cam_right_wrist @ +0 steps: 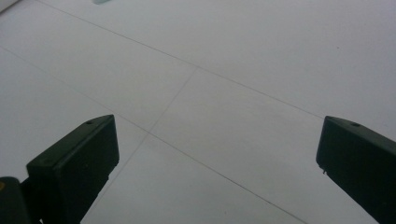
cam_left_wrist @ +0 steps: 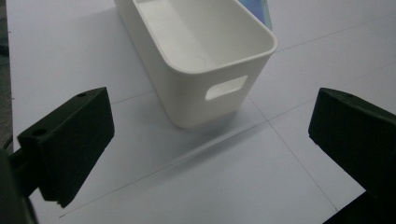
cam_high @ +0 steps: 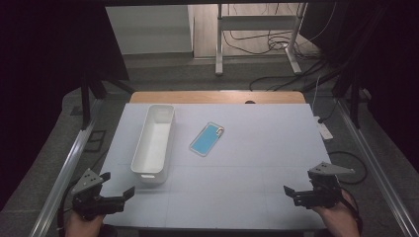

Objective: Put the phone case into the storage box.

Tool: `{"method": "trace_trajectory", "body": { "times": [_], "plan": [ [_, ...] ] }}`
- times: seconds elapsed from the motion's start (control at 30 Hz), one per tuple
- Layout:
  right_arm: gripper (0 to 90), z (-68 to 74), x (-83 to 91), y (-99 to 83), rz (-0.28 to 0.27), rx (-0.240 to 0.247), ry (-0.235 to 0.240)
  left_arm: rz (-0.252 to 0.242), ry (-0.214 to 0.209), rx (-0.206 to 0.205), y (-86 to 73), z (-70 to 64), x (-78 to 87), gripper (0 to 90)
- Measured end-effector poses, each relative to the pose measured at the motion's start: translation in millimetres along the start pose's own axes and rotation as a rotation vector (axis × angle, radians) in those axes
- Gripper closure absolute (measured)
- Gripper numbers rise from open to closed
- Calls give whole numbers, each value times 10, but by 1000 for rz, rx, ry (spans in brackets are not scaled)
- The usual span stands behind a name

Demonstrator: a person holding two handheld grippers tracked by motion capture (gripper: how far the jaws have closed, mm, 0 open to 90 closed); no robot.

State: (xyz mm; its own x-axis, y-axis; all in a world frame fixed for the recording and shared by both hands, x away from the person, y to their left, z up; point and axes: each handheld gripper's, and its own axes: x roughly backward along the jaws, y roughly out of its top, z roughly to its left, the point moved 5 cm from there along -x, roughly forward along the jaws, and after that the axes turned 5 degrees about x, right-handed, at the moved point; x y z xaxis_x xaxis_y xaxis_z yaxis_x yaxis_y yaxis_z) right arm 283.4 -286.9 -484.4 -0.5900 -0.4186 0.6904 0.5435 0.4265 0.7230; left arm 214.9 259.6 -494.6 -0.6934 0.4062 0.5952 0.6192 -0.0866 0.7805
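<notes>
The left gripper (cam_high: pixel 117 185) rests at the near left corner of the white desk (cam_high: pixel 257 163) with its jaws spread wide and nothing between them, aimed at the handle end of a long white bin (cam_high: pixel 154 143) standing just ahead of it. The right gripper (cam_high: pixel 290 192) sits at the near right corner, likewise released and empty, well apart from a blue-backed phone (cam_high: pixel 207 139) lying flat beside the bin. Nothing is grasped yet, so this looks like the starting step; the next move probably calls for reaching forward to the phone, perhaps to drop it into the bin.
</notes>
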Motion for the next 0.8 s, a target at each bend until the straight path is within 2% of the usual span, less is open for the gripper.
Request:
{"method": "trace_trajectory", "body": {
  "times": [0.8],
  "plan": [
    [0,93,-138,193,3,47,51,1,-1,-1,0,-3,-4,11]
  ]
}}
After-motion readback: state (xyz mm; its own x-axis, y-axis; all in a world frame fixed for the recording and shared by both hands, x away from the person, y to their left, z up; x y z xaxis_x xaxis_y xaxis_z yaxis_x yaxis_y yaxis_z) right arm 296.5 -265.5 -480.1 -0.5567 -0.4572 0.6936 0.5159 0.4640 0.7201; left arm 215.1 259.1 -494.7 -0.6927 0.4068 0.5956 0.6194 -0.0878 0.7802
